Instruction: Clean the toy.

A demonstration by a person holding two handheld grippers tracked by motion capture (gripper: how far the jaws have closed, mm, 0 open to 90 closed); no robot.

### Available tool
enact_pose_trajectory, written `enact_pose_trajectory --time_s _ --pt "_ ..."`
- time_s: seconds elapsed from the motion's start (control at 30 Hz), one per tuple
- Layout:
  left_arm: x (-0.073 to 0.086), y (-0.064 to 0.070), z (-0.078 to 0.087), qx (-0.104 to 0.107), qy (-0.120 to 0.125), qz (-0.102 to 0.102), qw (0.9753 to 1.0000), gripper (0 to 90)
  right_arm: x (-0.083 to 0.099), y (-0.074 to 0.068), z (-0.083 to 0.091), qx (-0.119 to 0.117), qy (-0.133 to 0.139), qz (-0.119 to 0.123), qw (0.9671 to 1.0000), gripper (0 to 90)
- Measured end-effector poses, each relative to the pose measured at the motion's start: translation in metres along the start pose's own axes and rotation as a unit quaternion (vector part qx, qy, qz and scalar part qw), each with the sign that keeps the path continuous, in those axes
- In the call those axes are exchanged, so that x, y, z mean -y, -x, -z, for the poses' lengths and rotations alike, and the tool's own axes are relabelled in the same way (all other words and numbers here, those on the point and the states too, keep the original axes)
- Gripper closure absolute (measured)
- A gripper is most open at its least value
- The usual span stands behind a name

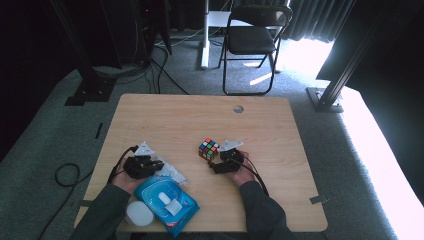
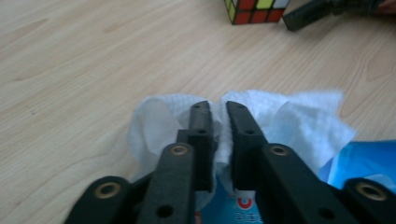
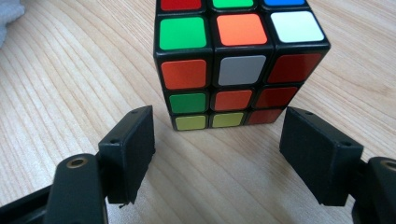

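Wet wipe [image 2: 299, 126]: white, thin, crumpled sheet w/ a faint embossed texture, bunched into folds either side of the left gripper [image 2: 218, 116]. Its jaws are pressed nearly together, pinching a fold of the wipe between them. In the high view the wipe [image 1: 172, 173] sits at the near-left part of the counter [image 1: 165, 120], just above the blue wipes pack [image 1: 167, 199], whose white flap stands open; left gripper [image 1: 159, 165] is right at it. A white round lid-like item [image 1: 138, 214] lies touching the pack's left edge (can't tell what it is).

Rubik's cube [image 3: 236, 70] sits near the counter's middle, scrambled: black frame, stickers in orange, green, red, yellow, white, blue. Right gripper [image 3: 217, 154] is just short of it, jaws spread wide, one each side of the cube's near face, not touching. High view: cube [image 1: 209, 149] just left of right gripper [image 1: 214, 165], well apart from the wipe.
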State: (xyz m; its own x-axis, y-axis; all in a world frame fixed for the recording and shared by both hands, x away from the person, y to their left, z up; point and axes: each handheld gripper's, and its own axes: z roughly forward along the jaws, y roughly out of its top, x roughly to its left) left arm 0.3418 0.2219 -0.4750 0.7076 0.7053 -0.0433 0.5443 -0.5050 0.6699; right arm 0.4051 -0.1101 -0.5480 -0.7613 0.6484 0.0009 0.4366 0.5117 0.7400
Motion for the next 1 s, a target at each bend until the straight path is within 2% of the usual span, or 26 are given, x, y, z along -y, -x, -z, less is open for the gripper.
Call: enact_pose_trajectory --time_s 0.1,0.37,0.47,0.6,0.7,0.8,0.9,1.0 --pt "-0.004 -0.007 0.007 -0.034 0.006 0.006 0.9994 86.3 0.0 0.0 0.0 0.0 0.0 0.0 1.0 26.3" --pt "-0.013 -0.034 0.028 -0.091 0.023 0.03 0.9951 86.8 0.0 0.0 0.0 0.0 0.0 0.0 1.0 26.3" --pt "-0.013 -0.041 0.028 -0.103 0.013 0.034 0.994 86.8 0.0 0.0 0.0 0.0 0.0 0.0 1.0 26.3" --pt "-0.007 -0.05 0.014 -0.123 -0.016 0.039 0.9915 86.6 0.0 0.0 0.0 0.0 0.0 0.0 1.0 26.3" --pt "0.0 -0.056 0.002 -0.132 -0.034 0.046 0.9895 86.2 0.0 0.0 0.0 0.0 0.0 0.0 1.0 26.3" --pt "0.01 -0.064 -0.012 -0.123 -0.055 0.064 0.9888 83.7 0.0 0.0 0.0 0.0 0.0 -0.001 1.0 26.3" --pt "0.013 -0.066 -0.02 -0.114 -0.057 0.072 0.9892 80.4 0.0 0.0 0.0 0.0 0.0 -0.001 1.0 26.3" --pt "0.012 -0.066 -0.026 -0.103 -0.06 0.07 0.9904 71.8 0.0 0.0 0.0 0.0 0.0 -0.001 1.0 26.3"
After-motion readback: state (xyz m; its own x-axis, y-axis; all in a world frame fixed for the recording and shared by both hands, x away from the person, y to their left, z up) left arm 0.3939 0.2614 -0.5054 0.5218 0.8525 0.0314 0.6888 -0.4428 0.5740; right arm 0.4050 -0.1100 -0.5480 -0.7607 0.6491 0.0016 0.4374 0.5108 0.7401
